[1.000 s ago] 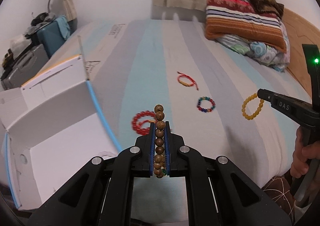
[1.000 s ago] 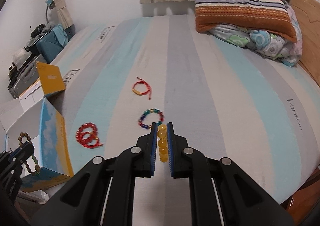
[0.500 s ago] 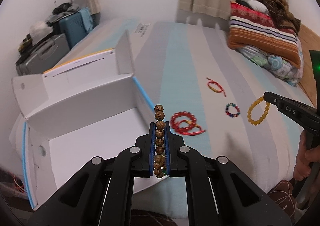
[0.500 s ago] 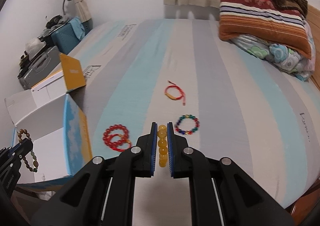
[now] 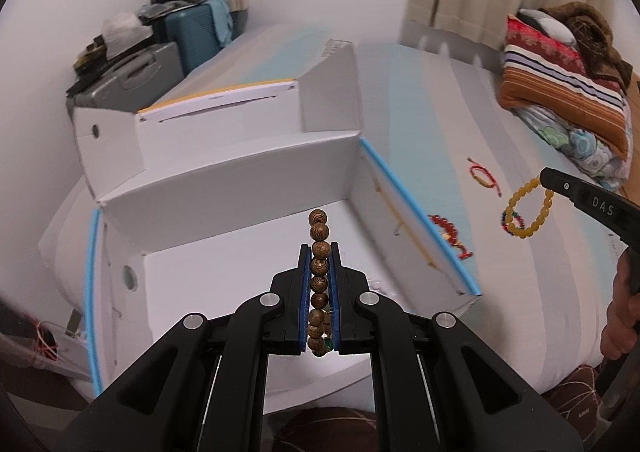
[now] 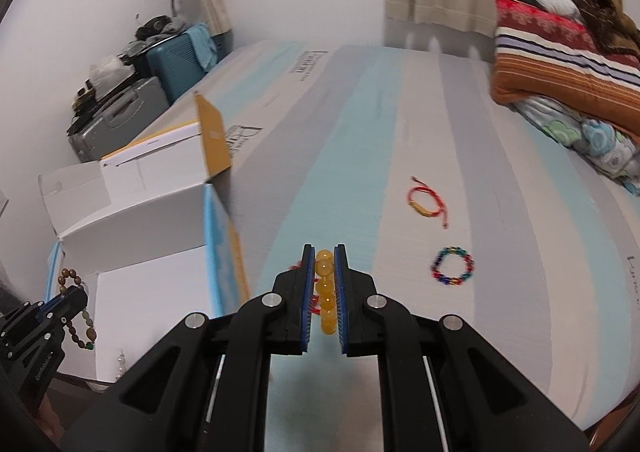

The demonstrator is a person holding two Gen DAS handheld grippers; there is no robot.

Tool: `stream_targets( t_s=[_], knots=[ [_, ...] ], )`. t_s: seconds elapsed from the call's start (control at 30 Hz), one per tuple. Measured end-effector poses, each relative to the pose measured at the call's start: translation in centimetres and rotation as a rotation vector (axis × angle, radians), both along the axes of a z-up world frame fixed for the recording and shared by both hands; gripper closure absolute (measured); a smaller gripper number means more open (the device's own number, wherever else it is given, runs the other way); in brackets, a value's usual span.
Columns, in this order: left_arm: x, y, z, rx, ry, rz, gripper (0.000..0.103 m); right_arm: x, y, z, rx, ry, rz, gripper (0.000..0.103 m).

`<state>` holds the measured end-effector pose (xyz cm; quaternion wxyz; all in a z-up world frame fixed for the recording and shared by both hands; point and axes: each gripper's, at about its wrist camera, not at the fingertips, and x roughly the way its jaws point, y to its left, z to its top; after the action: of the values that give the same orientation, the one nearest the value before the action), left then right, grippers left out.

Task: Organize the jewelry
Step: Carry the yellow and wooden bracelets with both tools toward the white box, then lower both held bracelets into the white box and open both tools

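Left gripper [image 5: 319, 272], clamped on the wooden bead bracelet [image 5: 319, 252], hangs above the open white box [image 5: 224, 187]; box floor bare beneath it. Upright flaps wall the far side, blue-edged wall [image 5: 420, 228] bars the right. Beyond that wall, red bead bracelet [image 5: 450, 234] lies close against the box. Right gripper [image 6: 324, 288], closed on the yellow bead bracelet [image 6: 326, 292], hangs over the striped bed [image 6: 360, 155]; wide open cloth ahead. Multicolour bracelet [image 6: 453, 271] and red cord bracelet [image 6: 426, 201] lie right of its line. Pillows [image 6: 568, 51] block far right corner.
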<state>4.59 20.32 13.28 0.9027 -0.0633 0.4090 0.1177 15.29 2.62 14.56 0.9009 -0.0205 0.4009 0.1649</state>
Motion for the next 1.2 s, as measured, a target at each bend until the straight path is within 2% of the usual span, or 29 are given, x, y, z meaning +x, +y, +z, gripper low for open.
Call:
stream_targets(
  t_s=[0.43, 0.7, 1.2],
  knots=[
    [-2.4, 5.6, -1.5, -0.015, 0.024, 0.092, 0.096, -1.4, 7.7, -0.2, 0.004, -0.01, 0.129, 0.094],
    [-3.5, 8.0, -3.1, -0.025, 0.051, 0.138, 0.096, -3.0, 12.3, -1.7, -0.02, -0.013, 0.211, 0.094],
    [-3.9, 10.0, -6.3, -0.05, 0.12, 0.194, 0.096, -5.0, 16.2, -5.7, -0.071, 0.042, 0.294, 0.094]
  ],
)
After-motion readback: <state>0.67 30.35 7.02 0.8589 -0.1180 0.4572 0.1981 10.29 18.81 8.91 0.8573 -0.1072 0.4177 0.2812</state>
